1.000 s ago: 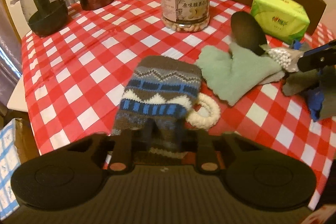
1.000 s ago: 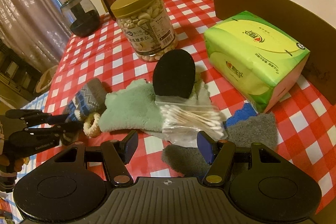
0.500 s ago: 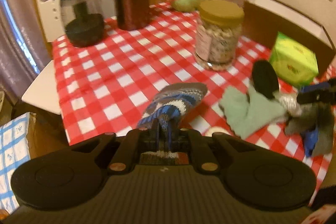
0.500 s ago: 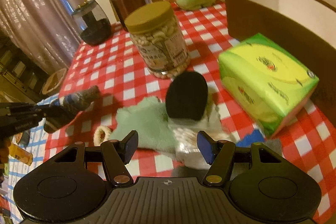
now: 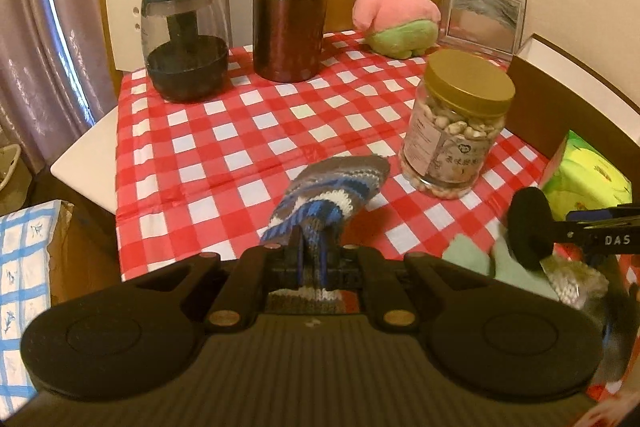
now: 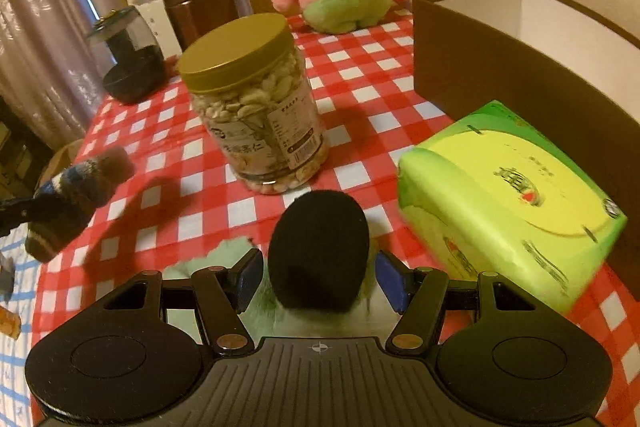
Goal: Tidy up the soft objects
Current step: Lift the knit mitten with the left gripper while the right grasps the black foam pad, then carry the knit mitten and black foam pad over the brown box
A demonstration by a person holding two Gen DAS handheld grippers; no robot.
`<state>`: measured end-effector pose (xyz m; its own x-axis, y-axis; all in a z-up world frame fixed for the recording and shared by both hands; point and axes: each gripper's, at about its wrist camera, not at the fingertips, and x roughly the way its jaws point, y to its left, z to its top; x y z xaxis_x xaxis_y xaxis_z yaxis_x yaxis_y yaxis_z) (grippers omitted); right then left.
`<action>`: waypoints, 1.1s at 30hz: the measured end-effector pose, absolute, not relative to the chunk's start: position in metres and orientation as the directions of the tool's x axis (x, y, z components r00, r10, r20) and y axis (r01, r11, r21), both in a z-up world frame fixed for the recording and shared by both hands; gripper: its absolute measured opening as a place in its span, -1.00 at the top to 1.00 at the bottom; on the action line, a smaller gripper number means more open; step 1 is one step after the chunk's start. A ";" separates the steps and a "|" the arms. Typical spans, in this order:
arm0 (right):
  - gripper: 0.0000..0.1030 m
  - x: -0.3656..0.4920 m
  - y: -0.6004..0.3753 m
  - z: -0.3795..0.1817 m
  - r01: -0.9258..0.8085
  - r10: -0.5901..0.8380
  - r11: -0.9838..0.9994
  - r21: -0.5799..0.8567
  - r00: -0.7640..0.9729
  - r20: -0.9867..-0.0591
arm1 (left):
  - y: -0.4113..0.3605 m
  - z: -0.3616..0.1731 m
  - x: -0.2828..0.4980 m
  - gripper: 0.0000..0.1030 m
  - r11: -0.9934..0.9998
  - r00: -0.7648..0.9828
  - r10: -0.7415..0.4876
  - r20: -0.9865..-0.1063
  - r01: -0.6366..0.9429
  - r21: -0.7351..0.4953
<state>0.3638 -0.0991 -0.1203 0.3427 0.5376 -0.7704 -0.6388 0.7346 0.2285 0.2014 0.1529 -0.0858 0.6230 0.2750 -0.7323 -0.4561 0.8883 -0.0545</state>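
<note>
My left gripper (image 5: pixel 314 251) is shut on a knitted grey, blue and white sock (image 5: pixel 328 199) and holds it lifted above the red checked tablecloth (image 5: pixel 248 131). The sock also shows at the left of the right wrist view (image 6: pixel 72 195). My right gripper (image 6: pixel 318 277) is open, its blue pads either side of a black oval pad (image 6: pixel 320 251) that lies on a pale green cloth (image 6: pixel 224 255). The black pad (image 5: pixel 530 227), green cloth (image 5: pixel 472 259) and a bag of cotton swabs (image 5: pixel 576 279) show at the right of the left wrist view.
A jar of nuts (image 6: pixel 256 115) stands mid-table. A green tissue pack (image 6: pixel 508 199) lies beside a brown open box (image 6: pixel 520 43) at right. A pink plush star (image 5: pixel 394 15), a brown canister (image 5: pixel 290 19), a dark glass jar (image 5: pixel 184 43) and a picture frame (image 5: pixel 482 15) stand at the back.
My left gripper has lifted the sock off the table and raised it. My right gripper has moved forward and now straddles the black pad; the swab bag has dropped out of its view.
</note>
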 end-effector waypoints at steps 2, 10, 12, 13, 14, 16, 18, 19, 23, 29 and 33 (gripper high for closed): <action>-0.43 0.367 -0.091 -0.124 -0.638 0.525 0.740 0.214 0.348 -0.777 | 0.154 -0.089 0.207 0.85 0.889 0.620 0.270 -0.737 -0.455 -0.057; -0.54 0.367 -0.067 -0.139 -0.648 0.457 0.754 0.110 0.396 -0.797 | 0.155 -0.096 0.219 0.85 0.889 0.615 0.257 -0.745 -0.453 -0.068; -0.53 0.367 -0.064 -0.143 -0.648 0.440 0.757 0.085 0.409 -0.799 | 0.155 -0.097 0.221 0.85 0.889 0.616 0.255 -0.746 -0.452 -0.069; -0.53 0.367 -0.063 -0.144 -0.651 0.437 0.755 0.079 0.409 -0.801 | 0.155 -0.097 0.221 0.85 0.890 0.616 0.254 -0.746 -0.451 -0.070; -0.45 0.367 -0.063 -0.146 -0.658 0.442 0.749 0.082 0.403 -0.801 | 0.154 -0.097 0.222 0.85 0.890 0.616 0.252 -0.746 -0.450 -0.071; -0.26 0.367 -0.064 -0.146 -0.668 0.458 0.738 0.095 0.394 -0.797 | 0.153 -0.097 0.223 0.85 0.892 0.617 0.250 -0.747 -0.447 -0.071; -0.23 0.366 -0.066 -0.145 -0.676 0.466 0.732 0.091 0.399 -0.789 | 0.151 -0.097 0.224 0.85 0.893 0.618 0.247 -0.746 -0.444 -0.072; -0.22 0.365 -0.068 -0.143 -0.679 0.472 0.728 0.090 0.403 -0.784 | 0.151 -0.096 0.224 0.85 0.894 0.618 0.247 -0.746 -0.443 -0.071; -0.21 0.366 -0.078 -0.131 -0.672 0.509 0.730 0.120 0.419 -0.752 | 0.148 -0.094 0.222 0.85 0.896 0.623 0.247 -0.742 -0.439 -0.071; -0.21 0.366 -0.097 -0.104 -0.670 0.583 0.718 0.188 0.431 -0.689 | 0.141 -0.087 0.217 0.85 0.899 0.633 0.250 -0.732 -0.432 -0.067; -0.21 0.363 -0.113 -0.087 -0.664 0.607 0.715 0.220 0.434 -0.666 | 0.135 -0.079 0.211 0.85 0.904 0.646 0.250 -0.721 -0.423 -0.066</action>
<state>0.3625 -0.1125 -0.0865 0.4335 0.6072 -0.6659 -0.6638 0.7149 0.2198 0.2110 0.1345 -0.0787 0.6461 0.2504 -0.7210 -0.4234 0.9035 -0.0656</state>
